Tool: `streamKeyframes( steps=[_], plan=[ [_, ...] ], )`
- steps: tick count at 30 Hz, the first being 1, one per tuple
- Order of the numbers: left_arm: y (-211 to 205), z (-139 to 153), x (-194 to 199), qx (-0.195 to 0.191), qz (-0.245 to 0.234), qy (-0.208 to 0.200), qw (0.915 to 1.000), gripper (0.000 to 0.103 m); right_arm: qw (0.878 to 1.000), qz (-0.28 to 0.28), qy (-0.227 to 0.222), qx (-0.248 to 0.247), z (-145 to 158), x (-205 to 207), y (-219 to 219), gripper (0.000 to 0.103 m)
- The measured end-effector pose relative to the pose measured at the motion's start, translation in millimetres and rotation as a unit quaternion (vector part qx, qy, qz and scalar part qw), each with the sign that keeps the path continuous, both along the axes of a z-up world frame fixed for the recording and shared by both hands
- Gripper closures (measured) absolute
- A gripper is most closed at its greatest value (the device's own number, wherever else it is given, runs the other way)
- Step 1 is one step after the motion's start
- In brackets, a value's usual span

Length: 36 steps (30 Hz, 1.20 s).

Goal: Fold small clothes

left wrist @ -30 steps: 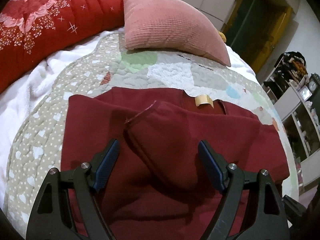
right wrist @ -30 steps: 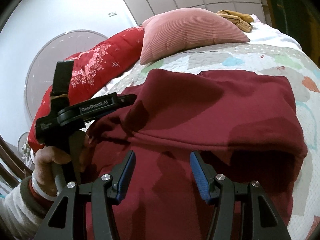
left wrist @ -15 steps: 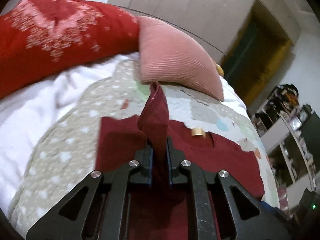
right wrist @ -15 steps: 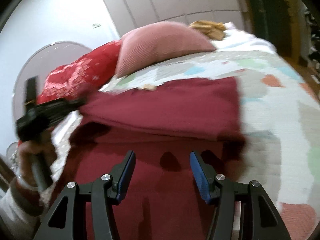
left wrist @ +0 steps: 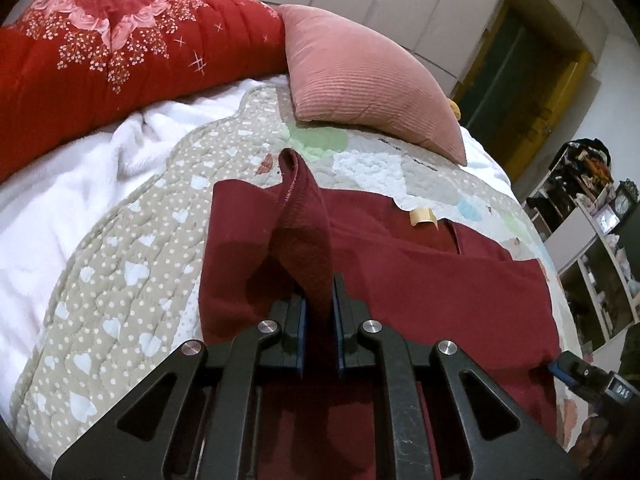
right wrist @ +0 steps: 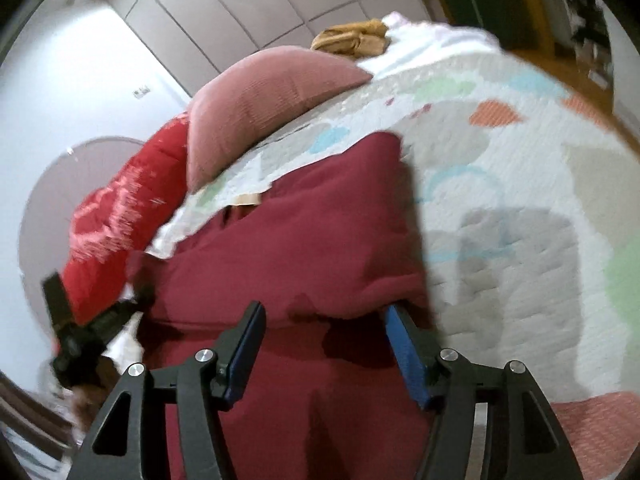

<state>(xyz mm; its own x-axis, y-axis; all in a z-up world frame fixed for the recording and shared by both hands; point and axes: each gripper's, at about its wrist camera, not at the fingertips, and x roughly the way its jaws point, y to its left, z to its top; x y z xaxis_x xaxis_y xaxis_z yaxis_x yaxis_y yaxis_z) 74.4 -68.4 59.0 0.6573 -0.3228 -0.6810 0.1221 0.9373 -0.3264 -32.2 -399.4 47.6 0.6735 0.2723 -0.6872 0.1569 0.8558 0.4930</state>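
A dark red garment (left wrist: 420, 280) lies spread on the quilted bedcover (left wrist: 120, 280), with a tan label (left wrist: 424, 216) at its far edge. My left gripper (left wrist: 318, 312) is shut on a raised flap of the garment, which stands up between the pads. In the right wrist view the garment (right wrist: 300, 240) lies under my right gripper (right wrist: 326, 332). Its jaws are opening and the pads press on nothing, with the right fingertip near the garment's right edge. The left gripper (right wrist: 120, 312) shows at the far left, in a hand.
A pink ribbed pillow (left wrist: 360, 80) and a red floral quilt (left wrist: 100, 52) lie at the head of the bed. A white blanket (left wrist: 60, 200) lies on the left. Shelves (left wrist: 592, 240) and a doorway stand beyond the bed's right side. A tan cloth (right wrist: 352, 40) lies behind the pillow.
My left gripper closed on a flap of the garment and raised it. My right gripper moved toward the garment's right edge, rolled, and its jaws widened slightly.
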Motion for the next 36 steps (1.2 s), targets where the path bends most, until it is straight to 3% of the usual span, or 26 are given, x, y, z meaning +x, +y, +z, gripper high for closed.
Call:
streamKeyframes(
  steps=[5,7,9,10,11,14,17,19,23,25,27,29,33,36],
  plan=[
    [0,-1,2,-0.003,0.001,0.004,1.0,0.094,0.999,-0.008,0.022,0.033,-7,1,2,0.043],
    [-2,-1,3,-0.002,0.0,0.005,1.0,0.094,0.998,-0.038,0.016,0.039,-10,3,-8,0.044],
    [-5,1,4,-0.007,0.0,0.006,1.0,0.094,0.994,-0.069,0.009,0.085,-18,10,-23,0.045],
    [-7,2,5,-0.01,-0.001,0.006,0.9999,0.094,0.991,-0.078,0.006,0.106,-22,14,-29,0.056],
    [-9,3,5,-0.011,-0.004,0.006,0.9999,0.094,0.989,-0.089,0.005,0.115,-26,16,-34,0.077],
    [-15,1,4,-0.016,-0.024,0.015,0.9995,0.09,0.986,-0.132,-0.022,0.103,-20,5,-49,0.092],
    [-18,-11,1,0.006,-0.029,0.03,0.9991,0.087,0.985,-0.148,-0.043,0.073,-13,-16,-52,0.093],
    [-14,-14,-2,0.003,-0.031,0.036,0.9989,0.086,0.989,-0.136,-0.002,0.064,-28,-12,-48,0.093],
    [5,-4,-15,-0.004,-0.042,0.047,0.998,0.076,0.991,-0.115,0.009,0.059,-19,-17,-51,0.09],
    [14,6,-23,0.015,-0.035,0.032,0.9988,0.076,0.992,-0.12,0.017,0.015,-6,-33,-49,0.08],
    [22,18,-31,0.037,-0.019,0.007,0.9991,0.075,0.99,-0.131,0.015,-0.042,8,-48,-44,0.078],
    [26,29,-33,0.038,-0.008,-0.013,0.9992,0.059,0.991,-0.123,0.001,-0.057,17,-54,-41,0.078],
    [16,37,-20,0.023,-0.006,-0.019,0.9995,0.054,0.993,-0.074,-0.029,-0.092,29,-29,-15,0.078],
    [-3,29,-5,0.045,-0.014,-0.02,0.9987,0.054,0.99,-0.035,-0.038,-0.128,27,5,4,0.078]
  ],
)
